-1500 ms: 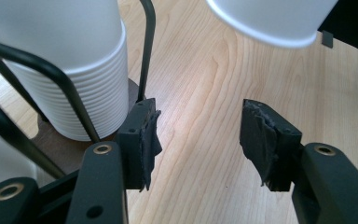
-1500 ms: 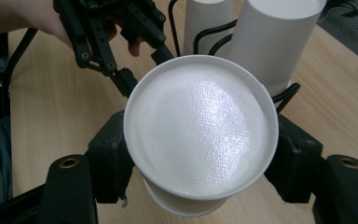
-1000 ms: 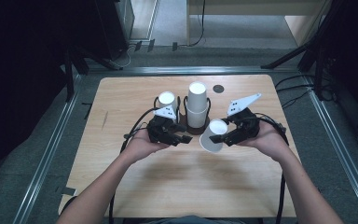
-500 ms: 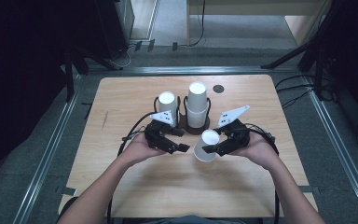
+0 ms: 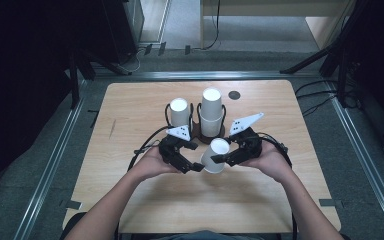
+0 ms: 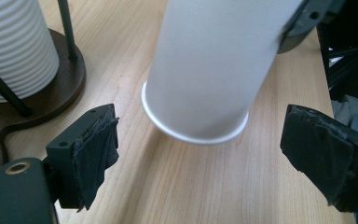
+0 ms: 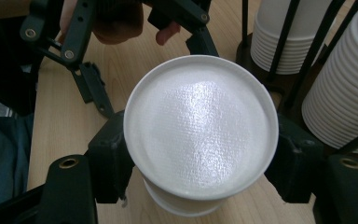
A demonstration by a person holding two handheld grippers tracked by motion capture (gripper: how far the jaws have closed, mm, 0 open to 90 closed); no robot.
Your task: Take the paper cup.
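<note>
Since 1.0 s ago both hands have drawn back toward my side of the desk, and the white paper cup has come with them, away from the rack; I see it upside down and tilted, base toward the right camera, clear of the wood in the left gripper view; right tongs clamped on its sides, 1 black pad on each flank; left tongs spread wide, jaws either side of the cup's open rim but not touching it; cup sits between the 2 tongs, just in front of the dark rack; rack holds 2 stacks of inverted white cups, a shorter left stack and a taller right stack; small dark disc lies farther back on the desk, well apart.
</note>
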